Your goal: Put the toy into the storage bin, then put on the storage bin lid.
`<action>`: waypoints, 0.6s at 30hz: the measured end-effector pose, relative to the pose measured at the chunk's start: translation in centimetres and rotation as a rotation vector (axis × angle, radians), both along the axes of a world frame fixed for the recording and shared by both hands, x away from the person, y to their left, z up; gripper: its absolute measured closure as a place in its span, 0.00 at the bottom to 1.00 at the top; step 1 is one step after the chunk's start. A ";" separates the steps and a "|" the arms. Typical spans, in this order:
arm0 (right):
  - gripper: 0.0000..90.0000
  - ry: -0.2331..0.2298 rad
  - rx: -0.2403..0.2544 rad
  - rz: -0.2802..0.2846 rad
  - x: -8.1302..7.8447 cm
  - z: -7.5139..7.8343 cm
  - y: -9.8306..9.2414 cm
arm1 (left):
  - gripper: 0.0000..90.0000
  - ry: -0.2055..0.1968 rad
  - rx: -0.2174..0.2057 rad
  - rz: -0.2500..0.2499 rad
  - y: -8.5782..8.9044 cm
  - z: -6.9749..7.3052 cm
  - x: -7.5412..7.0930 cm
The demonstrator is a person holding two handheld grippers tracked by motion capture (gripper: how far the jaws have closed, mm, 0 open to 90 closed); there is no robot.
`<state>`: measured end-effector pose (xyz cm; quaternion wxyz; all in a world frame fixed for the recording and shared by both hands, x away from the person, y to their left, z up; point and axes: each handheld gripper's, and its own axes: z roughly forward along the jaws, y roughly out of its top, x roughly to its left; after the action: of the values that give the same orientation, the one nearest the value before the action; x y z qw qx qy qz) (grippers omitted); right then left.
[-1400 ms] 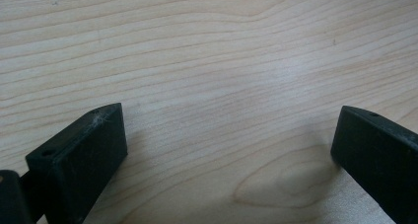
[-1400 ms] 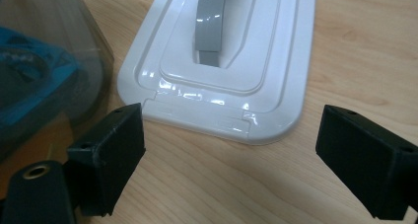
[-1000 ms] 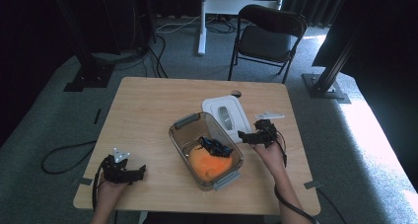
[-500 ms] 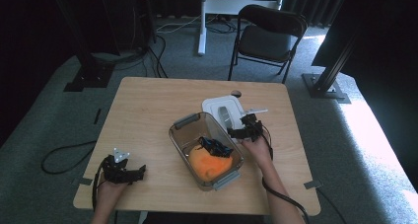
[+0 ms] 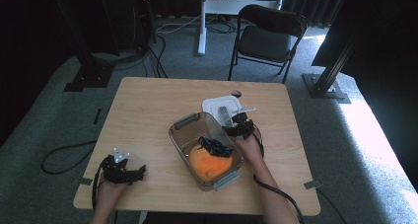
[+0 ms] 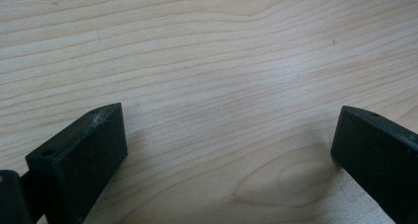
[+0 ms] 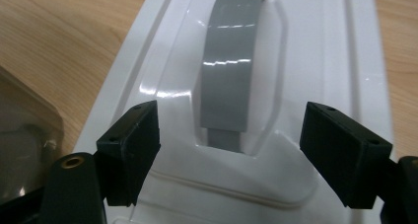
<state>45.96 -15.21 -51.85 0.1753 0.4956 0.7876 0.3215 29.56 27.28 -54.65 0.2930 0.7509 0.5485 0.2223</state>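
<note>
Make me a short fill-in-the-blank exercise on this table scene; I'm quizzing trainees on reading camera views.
1. The white lid has a ____ handle.
2. The clear container holds something ____ in colour.
3. The right hand-held gripper hangs over the ____, jaws either side of its handle.
4. The left hand-held gripper has only bare ____ between its jaws.

Missing words: grey; orange; lid; wood

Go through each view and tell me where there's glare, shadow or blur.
High view: sunlight washes out the floor at right, the room behind is dark, the table evenly lit. Right gripper view: bright glints on the white lid and its grey handle; the jaws look soft. Left gripper view: pale sheen on the wood, faint shadows beside the jaws.
</note>
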 end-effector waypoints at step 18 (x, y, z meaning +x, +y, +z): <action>0.48 -0.031 -0.023 -0.015 0.6 -0.8 0.3 | 0.01 0.000 0.000 0.000 0.0 0.0 0.0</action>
<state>46.57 -14.92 -52.66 0.1954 0.4942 0.7848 0.3187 29.55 27.28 -54.65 0.2932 0.7507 0.5486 0.2224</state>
